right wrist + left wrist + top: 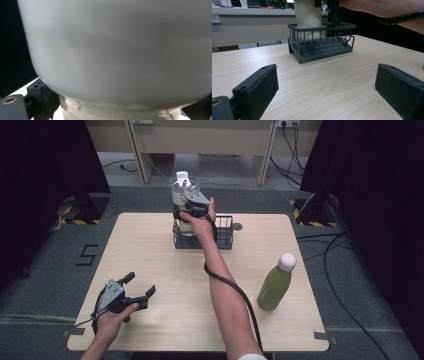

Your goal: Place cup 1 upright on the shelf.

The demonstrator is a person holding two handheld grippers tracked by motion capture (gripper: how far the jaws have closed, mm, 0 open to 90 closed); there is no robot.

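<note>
A tall white bottle (180, 191) with a clear lid stands upright, its lower end inside the left part of a dark wire basket (225, 239). My right gripper (186, 215) is shut on the bottle's side, reaching in over the basket's front. In the right gripper view the white bottle (120, 50) sits between the jaws of the right gripper (117, 111). From the left gripper view the bottle (308, 15) drops behind the basket (322, 47) wires; I cannot tell whether it touches the basket floor. My left gripper (141, 284) rests open at the table's front left, with nothing between its pads (259, 87).
A green bottle (275, 285) with a white cap stands at the table's front right. The right gripper's black cable (235, 290) trails along the forearm across the middle of the wooden table (150, 245). Dark curtains flank the table, and cables lie on the floor at the right.
</note>
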